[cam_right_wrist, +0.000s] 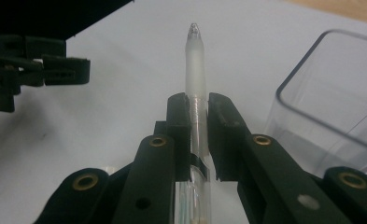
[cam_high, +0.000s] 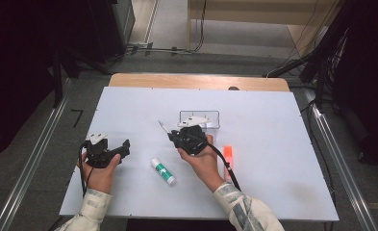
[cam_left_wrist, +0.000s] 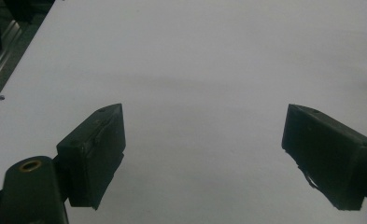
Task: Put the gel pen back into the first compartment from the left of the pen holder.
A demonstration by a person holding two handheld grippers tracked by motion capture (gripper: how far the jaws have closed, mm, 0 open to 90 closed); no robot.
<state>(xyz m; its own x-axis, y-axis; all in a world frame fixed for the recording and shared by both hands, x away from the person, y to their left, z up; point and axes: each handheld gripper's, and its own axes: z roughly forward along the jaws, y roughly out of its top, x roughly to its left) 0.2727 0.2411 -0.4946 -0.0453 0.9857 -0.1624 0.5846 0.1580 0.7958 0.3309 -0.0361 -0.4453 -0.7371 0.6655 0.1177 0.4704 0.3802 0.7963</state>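
Right gripper (cam_right_wrist: pixel 199 119): jaws closed tight on a clear pen (cam_right_wrist: pixel 196 70), tip pointing away from the hand, lifted off the white table (cam_high: pixel 283 144). Clear box (cam_right_wrist: pixel 330 107) just beside it. Left gripper (cam_left_wrist: pixel 204 154): jaws wide apart, nothing between them, low over bare table. Glue stick (cam_high: pixel 163 172) and orange marker (cam_high: pixel 228 156) lie nearby.

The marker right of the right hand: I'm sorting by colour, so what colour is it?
Orange marker, best seen in the high view.
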